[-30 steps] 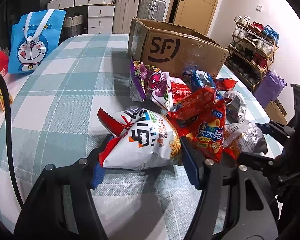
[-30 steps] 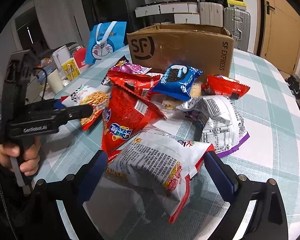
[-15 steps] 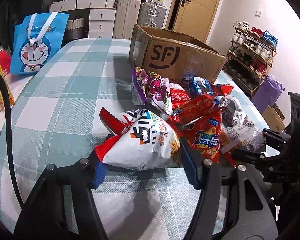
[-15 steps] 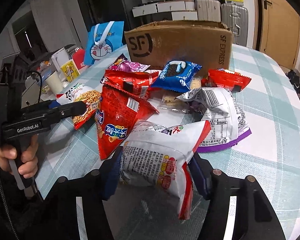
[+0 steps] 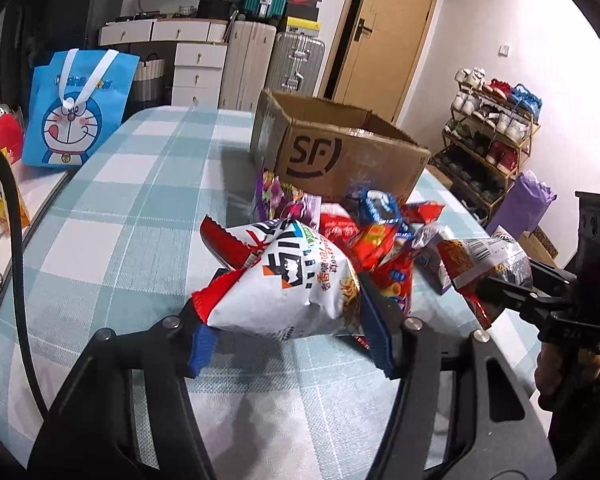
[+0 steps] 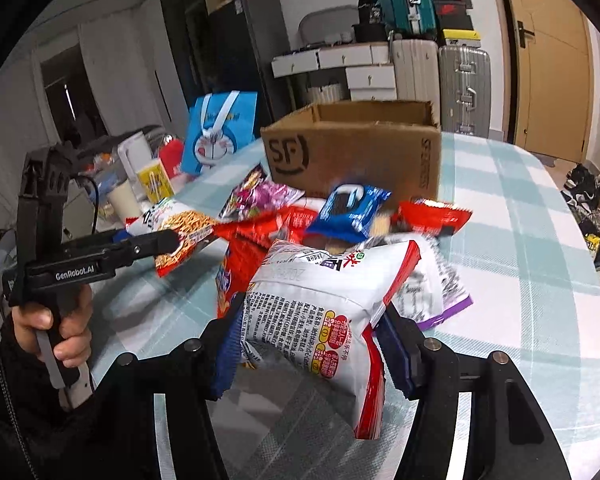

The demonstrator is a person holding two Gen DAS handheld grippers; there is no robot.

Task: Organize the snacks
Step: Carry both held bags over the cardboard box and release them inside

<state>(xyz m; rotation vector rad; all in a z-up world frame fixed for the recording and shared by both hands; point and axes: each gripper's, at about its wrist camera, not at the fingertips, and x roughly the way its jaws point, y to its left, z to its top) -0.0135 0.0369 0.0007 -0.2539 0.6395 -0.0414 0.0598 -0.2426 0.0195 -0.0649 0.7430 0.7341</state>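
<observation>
Both white noodle-snack bags have come up off the worktop (image 5: 140,208): left tongs (image 5: 288,332) pinch one bag (image 5: 284,288), right tongs (image 6: 312,352) the other (image 6: 324,292). Behind them the snack pile (image 6: 340,208) lies unsorted before the open cardboard box (image 6: 356,152); most work remains.

Two white-and-red noodle-snack bags (image 5: 284,284) (image 6: 324,300) are lifted before the open cardboard box (image 6: 356,152), other packets (image 6: 352,206) heaped between.
</observation>
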